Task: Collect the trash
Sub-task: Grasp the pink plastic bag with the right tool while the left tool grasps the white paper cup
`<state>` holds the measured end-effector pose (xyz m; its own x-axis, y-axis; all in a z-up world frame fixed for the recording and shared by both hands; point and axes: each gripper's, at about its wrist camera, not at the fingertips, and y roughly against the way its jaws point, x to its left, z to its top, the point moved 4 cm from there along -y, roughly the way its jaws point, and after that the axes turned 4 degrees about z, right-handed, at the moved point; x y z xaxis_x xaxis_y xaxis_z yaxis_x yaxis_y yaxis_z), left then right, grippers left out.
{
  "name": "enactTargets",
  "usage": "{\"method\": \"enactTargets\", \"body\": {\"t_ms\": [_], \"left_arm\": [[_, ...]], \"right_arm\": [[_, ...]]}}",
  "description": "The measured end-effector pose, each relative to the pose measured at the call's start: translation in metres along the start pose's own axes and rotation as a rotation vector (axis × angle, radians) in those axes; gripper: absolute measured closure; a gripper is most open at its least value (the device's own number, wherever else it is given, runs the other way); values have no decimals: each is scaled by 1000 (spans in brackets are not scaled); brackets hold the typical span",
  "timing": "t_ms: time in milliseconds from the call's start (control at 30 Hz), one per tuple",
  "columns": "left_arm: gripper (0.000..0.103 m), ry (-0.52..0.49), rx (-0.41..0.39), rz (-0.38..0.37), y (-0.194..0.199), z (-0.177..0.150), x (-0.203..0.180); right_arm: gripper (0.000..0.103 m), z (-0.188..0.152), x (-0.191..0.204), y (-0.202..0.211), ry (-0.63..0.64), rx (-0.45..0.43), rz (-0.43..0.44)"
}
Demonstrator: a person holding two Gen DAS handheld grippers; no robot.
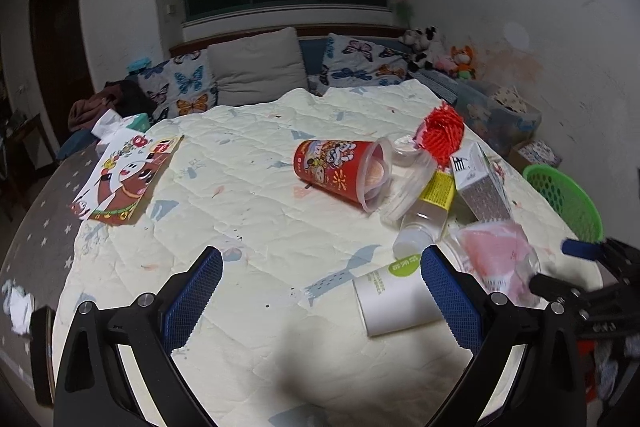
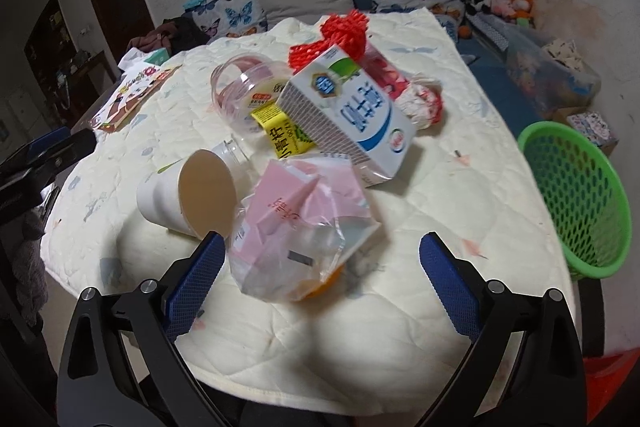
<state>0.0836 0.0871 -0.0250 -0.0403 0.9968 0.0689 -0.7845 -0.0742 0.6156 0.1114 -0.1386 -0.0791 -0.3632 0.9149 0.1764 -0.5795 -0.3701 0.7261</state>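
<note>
Trash lies in a heap on a cream quilted table (image 1: 256, 187). In the left wrist view my left gripper (image 1: 322, 291) is open and empty above the quilt. A white paper cup (image 1: 394, 301) lies on its side against its right finger. Beyond are a tipped red printed cup (image 1: 340, 171), a clear bottle with a yellow label (image 1: 428, 211) and a milk carton (image 1: 480, 183). My right gripper (image 2: 322, 283) is open too. A crumpled clear bag with pink paper (image 2: 304, 223) lies just ahead, between its fingers, touching neither. A green mesh basket (image 2: 580, 199) stands at the table's right edge.
Red foam netting (image 2: 340, 35) and a clear plastic tub (image 2: 244, 87) lie behind the carton (image 2: 352, 115). A printed paper bag (image 1: 124, 179) rests at the far left of the table. Pillows (image 1: 256, 71) line a bench behind. The left gripper (image 2: 52, 147) shows at the right view's left edge.
</note>
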Motion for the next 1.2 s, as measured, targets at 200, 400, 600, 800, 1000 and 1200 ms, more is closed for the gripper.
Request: {"method": "enactTargets", "body": {"t_ms": [200, 400, 600, 800, 1000, 1200], "left_arm": [[7, -91, 11, -90, 0, -7, -3], [7, -251, 11, -147, -3, -15, -20], [7, -348, 31, -269, -13, -20, -40], [7, -484, 59, -343, -30, -24, -69], [7, -568, 86, -386, -48, -26, -79], [7, -577, 122, -457, -64, -23, -82]], "right_arm": [[8, 4, 2, -25, -53, 49, 34], [11, 4, -1, -43, -80, 84, 17], [15, 1, -8, -45, -95, 91, 19], [15, -1, -18, -50, -159, 102, 62], [37, -7, -21, -44, -169, 102, 100], [47, -15, -24, -26, -146, 94, 108]]}}
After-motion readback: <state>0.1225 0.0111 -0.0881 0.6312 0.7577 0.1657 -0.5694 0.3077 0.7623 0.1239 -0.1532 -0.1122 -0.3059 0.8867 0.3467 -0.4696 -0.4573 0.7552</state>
